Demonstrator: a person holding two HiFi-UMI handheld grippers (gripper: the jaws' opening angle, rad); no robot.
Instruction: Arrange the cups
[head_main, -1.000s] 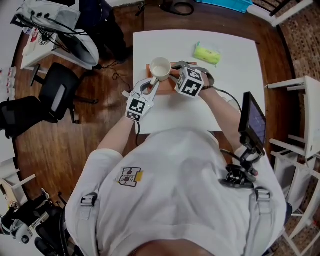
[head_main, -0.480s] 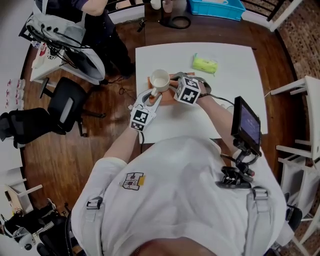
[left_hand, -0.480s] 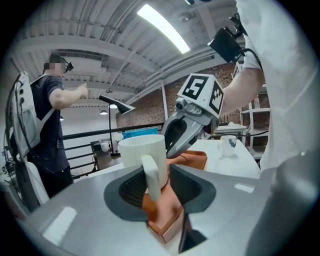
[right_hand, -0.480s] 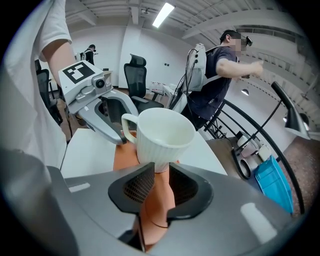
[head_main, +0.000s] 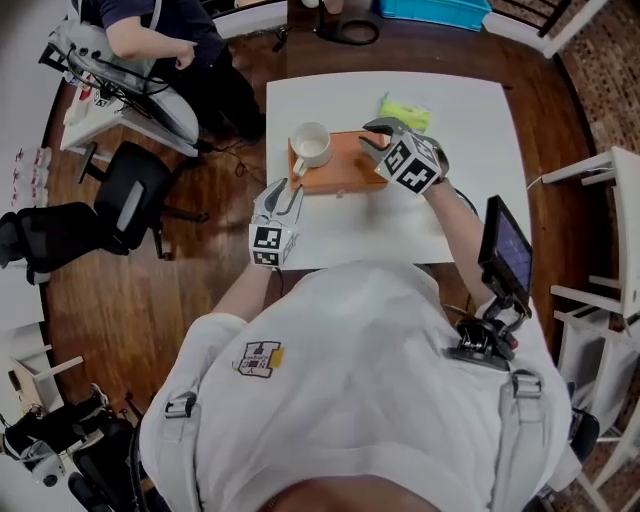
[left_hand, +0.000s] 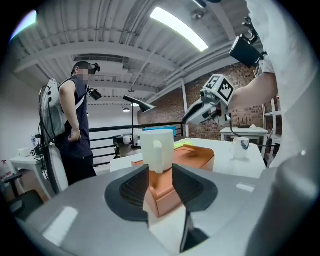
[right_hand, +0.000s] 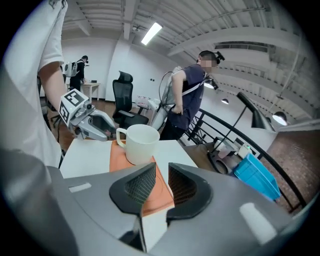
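Now the left gripper (head_main: 288, 195) has just been opening; its fingers stand spread and empty, short of the white cup (head_main: 311, 144) on the orange tray (head_main: 340, 172); the right gripper (head_main: 375, 135) has just been closing, a narrow gap on nothing; it hides the tray's right end

surface: white table (head_main: 480, 130) | on it: orange tray (head_main: 340, 165) (near left edge), yellow-green packet (head_main: 400, 108)

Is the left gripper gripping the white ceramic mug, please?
No, the left gripper, its empty jaws having just been opening, stands short of the mug.
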